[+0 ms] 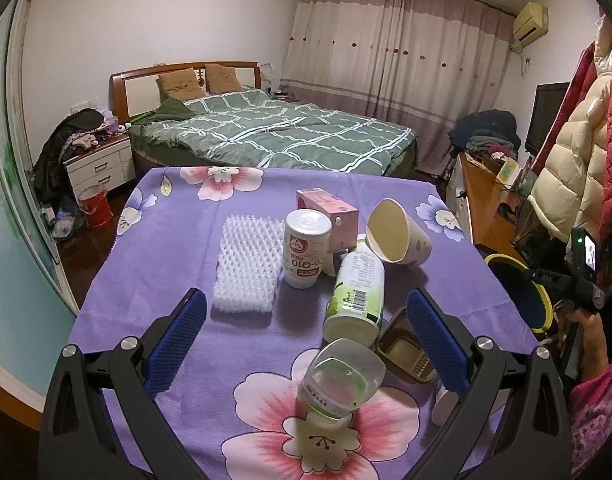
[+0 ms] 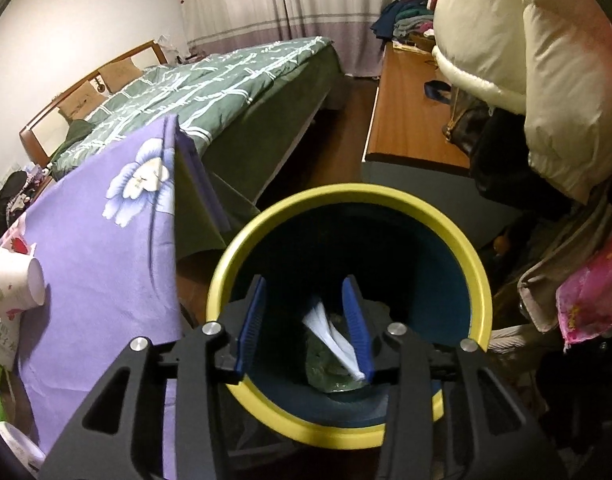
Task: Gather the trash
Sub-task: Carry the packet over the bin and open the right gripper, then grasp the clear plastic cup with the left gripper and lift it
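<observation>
Drop step: your right claw point(image 2: 307, 324) part-open over yellow-rimmed blue bin point(image 2: 457, 236), white wrapper point(image 2: 333, 338) touching 1 pad, falling. Left claw point(image 1: 306, 340) wide, empty. Next: clear plastic bottle point(image 1: 339, 380) on purple floral surface point(image 1: 154, 272).

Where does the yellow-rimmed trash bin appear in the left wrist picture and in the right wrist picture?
Left wrist view: the trash bin shows at the right edge, beside the table, partly hidden by the right gripper.
Right wrist view: the bin fills the lower centre, its opening facing the camera.
Shared landmark: the purple floral tablecloth.
</observation>
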Action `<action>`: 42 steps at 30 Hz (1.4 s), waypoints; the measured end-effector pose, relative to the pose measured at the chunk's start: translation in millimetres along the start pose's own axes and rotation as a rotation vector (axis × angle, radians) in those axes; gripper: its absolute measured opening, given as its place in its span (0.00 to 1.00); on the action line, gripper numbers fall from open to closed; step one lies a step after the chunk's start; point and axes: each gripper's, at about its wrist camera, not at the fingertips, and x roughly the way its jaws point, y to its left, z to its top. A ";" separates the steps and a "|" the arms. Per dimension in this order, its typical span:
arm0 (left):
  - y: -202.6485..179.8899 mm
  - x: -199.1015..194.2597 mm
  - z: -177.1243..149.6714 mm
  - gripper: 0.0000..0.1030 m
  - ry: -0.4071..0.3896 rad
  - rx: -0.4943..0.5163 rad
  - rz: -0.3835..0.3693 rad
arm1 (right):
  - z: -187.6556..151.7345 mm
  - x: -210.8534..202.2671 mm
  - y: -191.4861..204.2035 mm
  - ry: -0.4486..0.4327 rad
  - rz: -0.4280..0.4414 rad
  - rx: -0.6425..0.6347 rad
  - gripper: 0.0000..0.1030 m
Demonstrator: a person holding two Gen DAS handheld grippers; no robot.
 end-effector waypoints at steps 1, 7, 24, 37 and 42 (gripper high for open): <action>-0.7 0.3 -0.3 0.96 0.001 0.001 -0.001 | 0.3 -3.4 3.3 -0.007 0.008 -0.005 0.38; -3.9 2.4 -2.3 0.96 0.011 0.010 -0.007 | -1.0 -28.9 29.6 -0.080 0.065 -0.031 0.43; -10.9 21.3 -44.1 0.88 0.128 0.090 -0.056 | -24.3 -26.6 122.9 -0.145 0.089 -0.216 0.47; -14.4 57.8 -48.6 0.65 0.186 0.064 -0.103 | -25.8 -24.0 122.5 -0.136 0.092 -0.221 0.50; -17.1 59.5 -48.7 0.54 0.189 0.073 -0.101 | -25.4 -23.8 122.4 -0.134 0.093 -0.222 0.51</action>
